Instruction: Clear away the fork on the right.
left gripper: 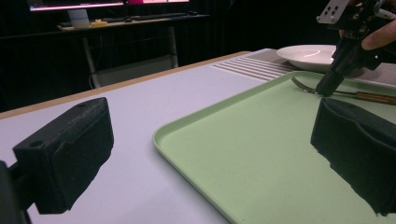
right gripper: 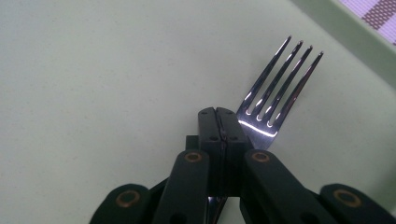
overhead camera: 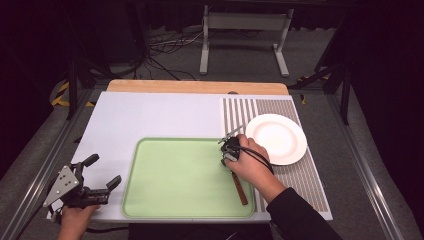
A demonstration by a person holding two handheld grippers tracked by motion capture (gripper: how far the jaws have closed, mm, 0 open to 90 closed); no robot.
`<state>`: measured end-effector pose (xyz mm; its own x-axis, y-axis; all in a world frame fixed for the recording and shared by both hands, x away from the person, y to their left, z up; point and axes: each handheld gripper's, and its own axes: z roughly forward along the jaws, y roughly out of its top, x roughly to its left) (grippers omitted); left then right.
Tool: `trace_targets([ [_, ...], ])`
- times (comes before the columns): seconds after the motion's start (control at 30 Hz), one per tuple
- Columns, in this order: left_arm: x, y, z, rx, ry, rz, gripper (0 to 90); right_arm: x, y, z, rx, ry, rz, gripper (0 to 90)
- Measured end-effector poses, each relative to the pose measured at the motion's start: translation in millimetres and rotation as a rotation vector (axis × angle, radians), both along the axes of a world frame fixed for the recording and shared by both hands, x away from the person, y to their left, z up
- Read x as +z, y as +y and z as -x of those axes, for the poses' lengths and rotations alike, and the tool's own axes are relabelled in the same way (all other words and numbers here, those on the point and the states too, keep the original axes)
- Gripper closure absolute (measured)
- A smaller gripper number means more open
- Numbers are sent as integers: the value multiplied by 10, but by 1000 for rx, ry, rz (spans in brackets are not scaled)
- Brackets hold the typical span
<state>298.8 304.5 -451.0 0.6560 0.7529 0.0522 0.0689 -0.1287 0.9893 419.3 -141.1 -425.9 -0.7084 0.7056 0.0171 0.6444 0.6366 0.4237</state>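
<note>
The right gripper (overhead camera: 230, 148) is clamped on a fork (right gripper: 275, 98), its jaws pressed together around the neck just behind the tines. In the right gripper view the four tines jut out ahead of the jaws and a little to their right, over the floor of the green tray (overhead camera: 185, 177). The wooden handle trails back under the hand toward the person, crossing the tray's near right rim. From the left gripper view the fork seems to lie low, at or just above the tray floor; whether it touches cannot be told. The white plate (overhead camera: 278, 138) sits just beyond and to the right of the gripper, off the tray, on the striped mat (overhead camera: 300, 175).

The grasp looks done; the carry and set-down appear to remain. The left gripper (overhead camera: 97, 179) rests well apart, beside the tray's left rim, jaws spread wide and holding nothing.
</note>
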Motion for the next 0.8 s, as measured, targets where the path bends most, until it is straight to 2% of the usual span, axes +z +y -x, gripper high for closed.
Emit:
trace_targets([
  [0.8, 0, -3, 0, 1, 3, 0, 0, 17, -181, -60, -60, -3, 29, 900],
])
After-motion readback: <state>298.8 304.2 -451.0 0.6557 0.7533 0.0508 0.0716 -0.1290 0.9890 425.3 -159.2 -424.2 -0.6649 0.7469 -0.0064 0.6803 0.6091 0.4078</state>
